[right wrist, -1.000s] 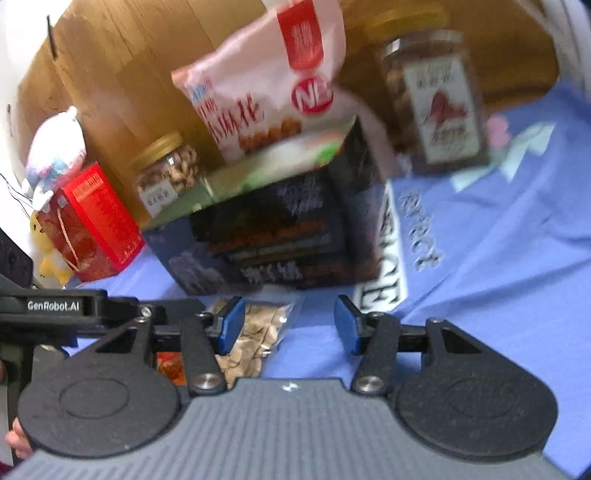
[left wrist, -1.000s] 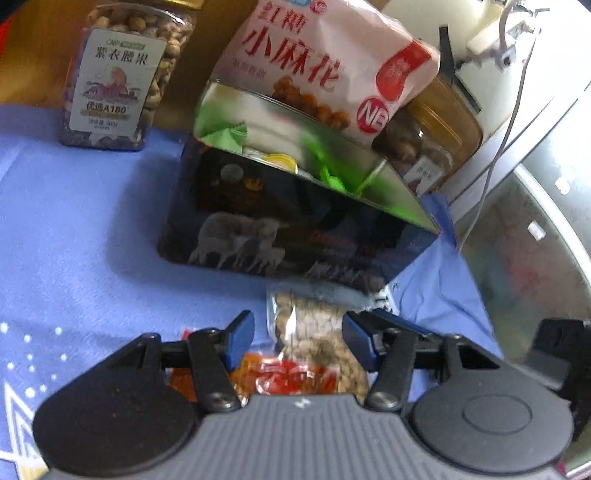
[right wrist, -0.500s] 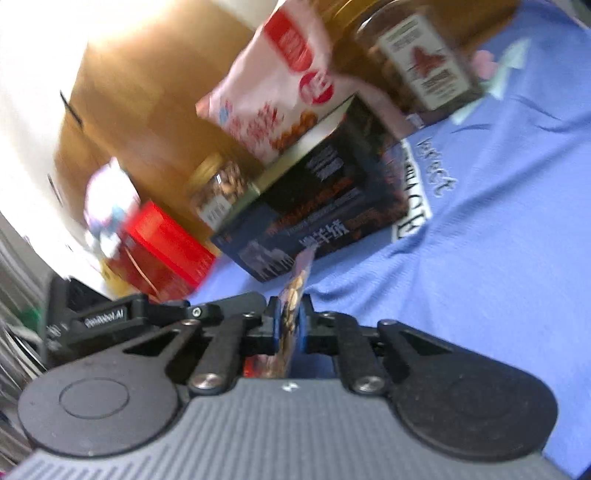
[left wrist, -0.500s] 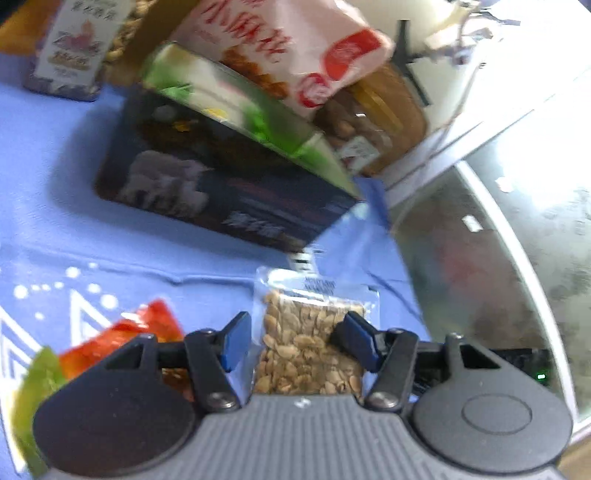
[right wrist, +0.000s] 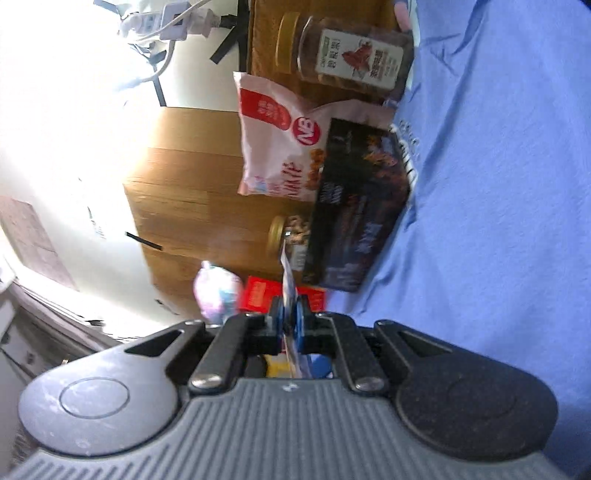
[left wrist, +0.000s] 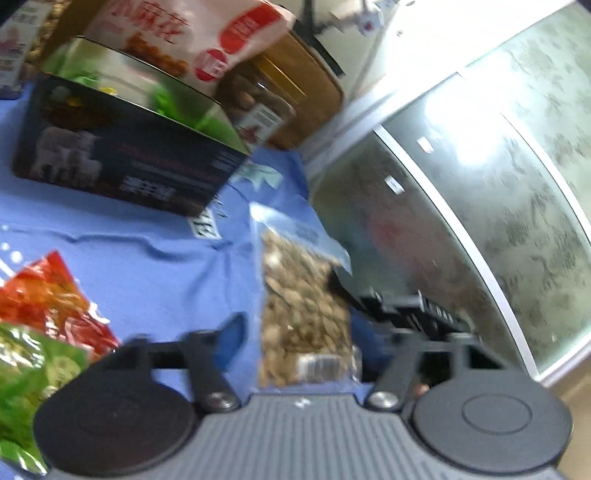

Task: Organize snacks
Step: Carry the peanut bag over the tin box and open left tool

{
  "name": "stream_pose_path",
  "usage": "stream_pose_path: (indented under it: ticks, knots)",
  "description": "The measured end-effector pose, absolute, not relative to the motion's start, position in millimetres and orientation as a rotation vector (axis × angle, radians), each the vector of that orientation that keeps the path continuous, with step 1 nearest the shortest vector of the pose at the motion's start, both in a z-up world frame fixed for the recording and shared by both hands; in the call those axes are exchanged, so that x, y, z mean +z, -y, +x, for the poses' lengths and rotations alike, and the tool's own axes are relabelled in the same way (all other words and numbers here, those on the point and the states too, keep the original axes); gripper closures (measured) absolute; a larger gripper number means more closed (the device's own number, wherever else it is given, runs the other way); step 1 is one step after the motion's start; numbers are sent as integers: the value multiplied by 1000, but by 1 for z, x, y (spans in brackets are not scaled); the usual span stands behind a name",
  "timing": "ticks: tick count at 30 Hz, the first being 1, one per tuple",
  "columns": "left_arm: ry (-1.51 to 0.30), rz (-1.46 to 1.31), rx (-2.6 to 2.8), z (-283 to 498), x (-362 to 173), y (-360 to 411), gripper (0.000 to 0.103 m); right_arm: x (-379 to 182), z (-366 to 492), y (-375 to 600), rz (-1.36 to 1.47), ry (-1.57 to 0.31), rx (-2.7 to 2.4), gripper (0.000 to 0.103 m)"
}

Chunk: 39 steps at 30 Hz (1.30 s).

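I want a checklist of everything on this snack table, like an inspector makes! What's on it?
Surface: blue patterned cloth, wrinkled.
Job's things: clear packet of nuts, pinched by the right gripper and lifted; dark open-topped box holding green wrappers; pink bag of fried twists behind the box; red crinkly packet and green crinkly packet on the cloth.
Clutter: gold-lidded jar of nuts; a second gold-lidded jar; red box.
Grippers: left gripper jaws open around the nut packet, not touching; right jaws shut.
Cables: white power strip with cords on the wall.
Surroundings: wooden panel; frosted glass.
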State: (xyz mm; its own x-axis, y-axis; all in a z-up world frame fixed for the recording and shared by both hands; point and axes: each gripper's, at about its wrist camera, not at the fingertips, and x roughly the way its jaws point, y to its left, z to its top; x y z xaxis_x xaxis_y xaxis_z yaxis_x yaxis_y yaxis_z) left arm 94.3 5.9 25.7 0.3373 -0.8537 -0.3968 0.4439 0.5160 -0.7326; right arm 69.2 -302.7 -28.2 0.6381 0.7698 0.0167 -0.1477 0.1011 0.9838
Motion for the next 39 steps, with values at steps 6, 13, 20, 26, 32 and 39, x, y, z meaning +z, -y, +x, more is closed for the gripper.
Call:
stream_pose_path:
  ticks: [6,13,20,26,32,39]
  knots:
    - [-810,-556,-901,97,45,-19,75,-5,80,293,1175,-588,714,90]
    - [-734,-452,-787,152,86,-30,69,54,149,251,850,-538,669,85]
    - [-812,-462,-657,242,77,-27,62,71,231,214,511,-555,557,80]
    - [-856,-394,-539,283,58,-13,50,53,246,183,148,-488,368,73]
    - [-825,-290,-508,265,62,-9,45,56,211,196,168,-332,258,63]
    - [-722,-288,-550,186,84,-61,40,48,150,196,316,-416,437,57]
